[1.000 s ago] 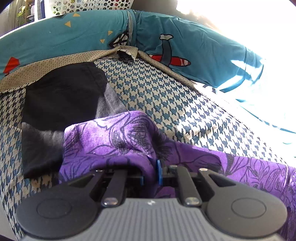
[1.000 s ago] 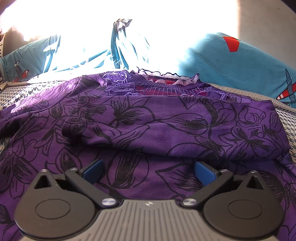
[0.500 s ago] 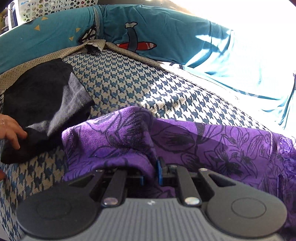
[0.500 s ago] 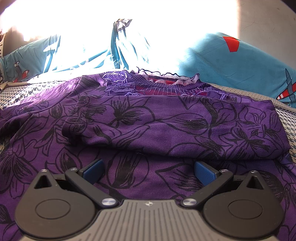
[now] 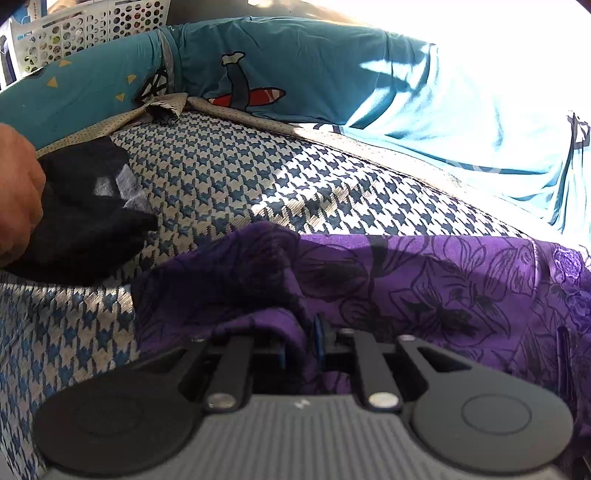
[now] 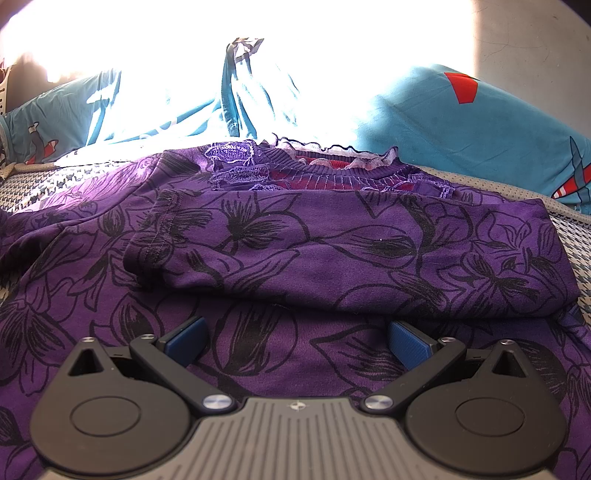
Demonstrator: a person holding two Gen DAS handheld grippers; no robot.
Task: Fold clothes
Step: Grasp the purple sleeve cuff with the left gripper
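Observation:
A purple top with black flower outlines lies on a houndstooth-covered surface. In the right wrist view one sleeve is folded across its chest and the neckline with red lining faces away. My right gripper hovers open just above the lower body of the top, with nothing between its blue pads. In the left wrist view my left gripper is shut on a bunched edge of the purple top, with cloth pinched between the pads.
A black and grey garment lies at the left, with a person's hand on it. Teal cushions with cartoon prints line the far side. A white perforated basket stands behind them. Bright sunlight washes out the far right.
My left gripper has swung to the right with the purple cloth in it. A hand has come in at the left and bunched up the dark garment. The right gripper has stayed still.

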